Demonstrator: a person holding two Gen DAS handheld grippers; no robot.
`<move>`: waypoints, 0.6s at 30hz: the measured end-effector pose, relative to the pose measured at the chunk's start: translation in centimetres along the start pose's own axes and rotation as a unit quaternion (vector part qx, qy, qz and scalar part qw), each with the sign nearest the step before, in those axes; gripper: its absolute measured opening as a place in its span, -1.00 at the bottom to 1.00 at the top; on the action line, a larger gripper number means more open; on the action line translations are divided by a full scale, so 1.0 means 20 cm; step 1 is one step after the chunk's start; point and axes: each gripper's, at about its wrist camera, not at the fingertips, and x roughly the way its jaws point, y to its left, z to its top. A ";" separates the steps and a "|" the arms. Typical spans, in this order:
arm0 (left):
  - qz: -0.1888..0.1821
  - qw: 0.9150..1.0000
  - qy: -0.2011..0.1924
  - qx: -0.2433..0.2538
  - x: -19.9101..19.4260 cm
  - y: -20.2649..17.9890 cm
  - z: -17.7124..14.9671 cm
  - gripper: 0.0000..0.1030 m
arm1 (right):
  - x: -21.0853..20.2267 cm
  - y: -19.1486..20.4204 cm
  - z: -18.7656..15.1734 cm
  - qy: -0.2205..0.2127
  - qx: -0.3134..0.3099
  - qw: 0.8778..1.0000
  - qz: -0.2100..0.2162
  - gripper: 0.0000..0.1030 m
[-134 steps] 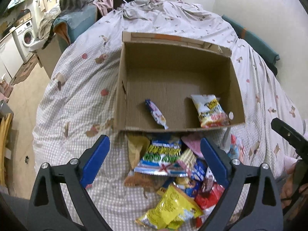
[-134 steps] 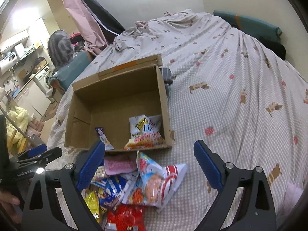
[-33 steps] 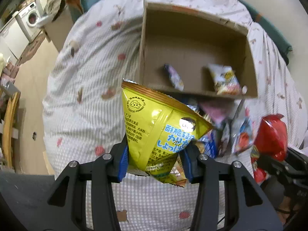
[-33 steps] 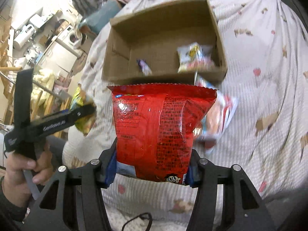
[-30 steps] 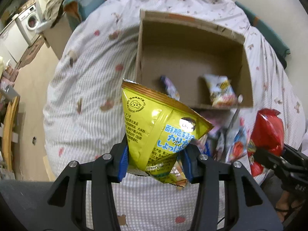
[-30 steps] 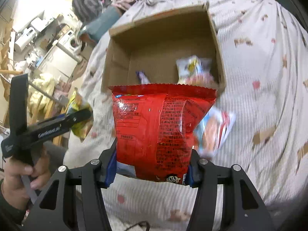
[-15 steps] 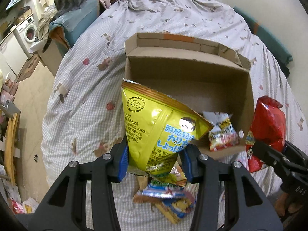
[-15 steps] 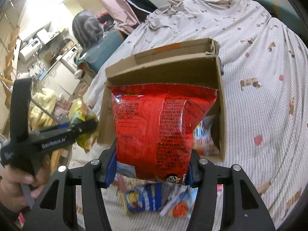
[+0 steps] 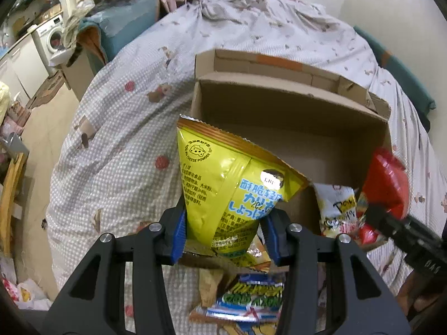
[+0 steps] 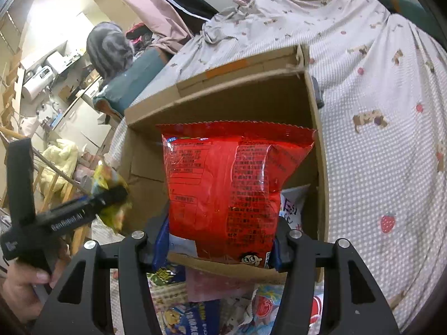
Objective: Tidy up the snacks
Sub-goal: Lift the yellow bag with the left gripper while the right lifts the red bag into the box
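My left gripper (image 9: pixel 225 237) is shut on a yellow snack bag (image 9: pixel 226 184), held upright over the near left wall of the open cardboard box (image 9: pixel 279 106). My right gripper (image 10: pixel 219 244) is shut on a red snack bag (image 10: pixel 226 184), held over the near wall of the cardboard box (image 10: pixel 223 97). A white and yellow snack packet (image 9: pixel 336 209) lies on the box floor at the right. The red bag (image 9: pixel 385 181) shows at the right edge of the left wrist view. The yellow bag (image 10: pixel 111 192) and a hand (image 10: pixel 19 287) show at the left of the right wrist view.
Several loose snack packets (image 9: pixel 248 301) lie on the checked bedspread (image 9: pixel 111 167) in front of the box; more snack packets (image 10: pixel 195 307) show under the right gripper. A washing machine (image 9: pixel 53 37) and floor clutter lie to the left. A grey cat (image 10: pixel 109 47) sits beyond the bed.
Both grippers have carried their bags forward toward the box and slightly down. The box now fills more of each view and the snack pile has slid to the bottom edge.
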 end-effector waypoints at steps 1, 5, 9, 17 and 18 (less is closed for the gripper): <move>0.002 1.000 -0.003 0.006 0.01 -0.01 0.00 -0.18 | 0.01 -0.01 -0.01 0.001 0.001 1.000 -0.002 0.12; 0.008 1.000 -0.015 0.020 0.02 -0.04 0.00 -0.18 | 0.06 -0.01 -0.02 0.007 -0.010 1.000 -0.017 0.12; -0.006 0.999 -0.033 0.030 -0.01 -0.07 0.01 -0.17 | 0.09 -0.01 -0.02 0.013 -0.006 1.000 -0.018 0.14; -0.022 0.999 -0.006 0.033 0.05 -0.11 0.01 -0.17 | 0.09 -0.02 -0.01 0.009 -0.001 1.000 -0.011 0.16; -0.023 0.999 -0.003 0.033 0.06 -0.11 0.00 -0.17 | 0.09 -0.02 -0.02 0.009 0.001 1.000 -0.009 0.16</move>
